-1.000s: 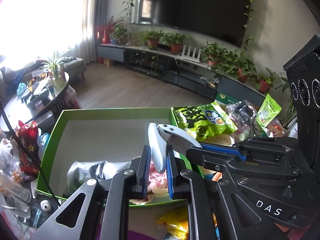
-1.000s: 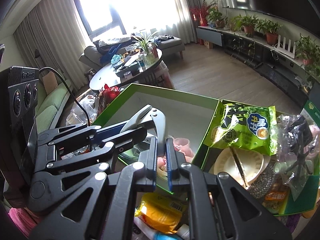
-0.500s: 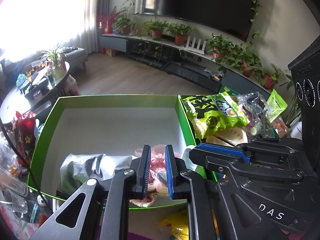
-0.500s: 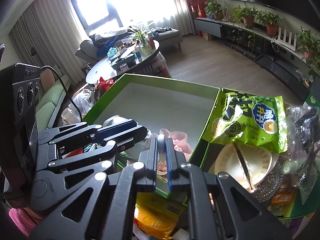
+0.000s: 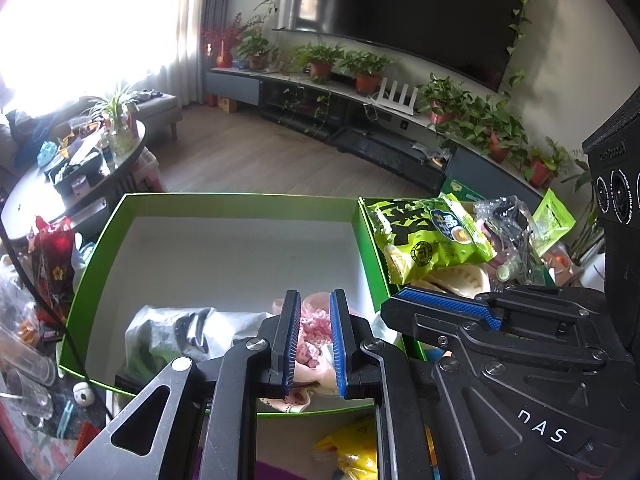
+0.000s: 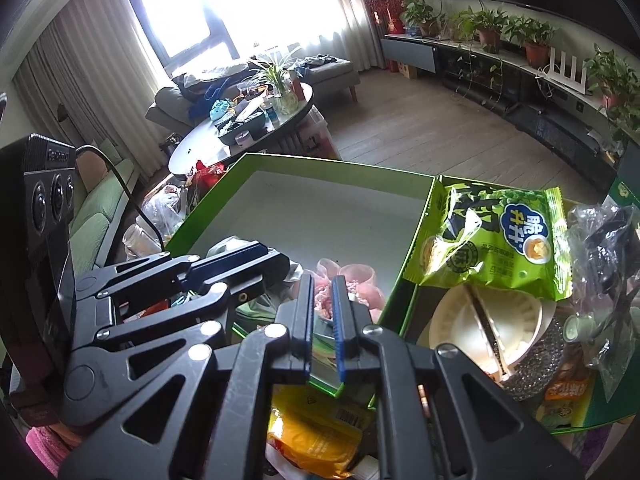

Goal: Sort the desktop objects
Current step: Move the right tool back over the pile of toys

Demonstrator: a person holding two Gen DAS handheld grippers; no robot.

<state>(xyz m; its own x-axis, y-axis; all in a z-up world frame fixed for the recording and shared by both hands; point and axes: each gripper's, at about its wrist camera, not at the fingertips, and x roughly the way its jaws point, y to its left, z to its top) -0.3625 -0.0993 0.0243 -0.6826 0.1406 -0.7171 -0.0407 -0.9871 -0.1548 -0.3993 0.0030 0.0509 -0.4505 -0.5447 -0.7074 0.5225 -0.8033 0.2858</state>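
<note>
Pink items [image 5: 316, 326] lie in green box [image 5: 240, 204] beyond both empty tongs [image 5: 314, 312].

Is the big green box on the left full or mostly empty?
Mostly empty. The green box shows bare white floor across its far half; only a pink item and a grey-green bag lie near its front edge.

Green box [image 5: 100, 256] open with white floor, pink fluffy item [image 5: 314, 326] and crumpled plastic bag [image 5: 160, 336] inside.
</note>
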